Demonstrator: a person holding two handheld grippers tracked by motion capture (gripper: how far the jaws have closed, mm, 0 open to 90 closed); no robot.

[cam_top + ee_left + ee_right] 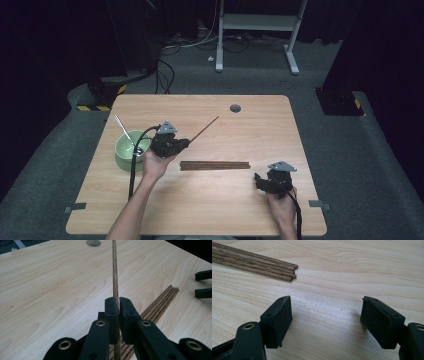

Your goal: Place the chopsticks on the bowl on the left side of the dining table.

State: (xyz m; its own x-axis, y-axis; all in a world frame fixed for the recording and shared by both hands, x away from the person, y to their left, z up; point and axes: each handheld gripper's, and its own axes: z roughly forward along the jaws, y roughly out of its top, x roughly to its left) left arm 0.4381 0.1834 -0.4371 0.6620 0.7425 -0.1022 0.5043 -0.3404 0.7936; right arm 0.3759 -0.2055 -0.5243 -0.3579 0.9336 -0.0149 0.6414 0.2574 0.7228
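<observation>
Left gripper (186,143): jaws clamped on a single wooden stick (205,129). In the left gripper view the stick (115,277) passes between the two pads and runs straight ahead over the table (50,290). In the high view it slants up and away from the jaws, lifted off the table, above and just left of the bundle of sticks.

Right gripper (258,180): jaws wide apart, nothing between them. In the right gripper view they (325,322) sit low over bare table (352,270), whether touching it cannot be told, with the near end of the bundle (272,268) ahead and to the left.

Bundle of sticks (215,165): several dark wooden sticks lying side by side, flat on the table (240,210), near its middle. The left gripper is just beyond the bundle's left end; the right gripper is near its right end, on the person's side.

Green bowl (131,150): left of the bundle, just beside the left hand (155,165). A thin metal utensil (125,132) leans out of it.

Round grey hole cover (235,108): beyond the bundle, near the far table edge.
</observation>
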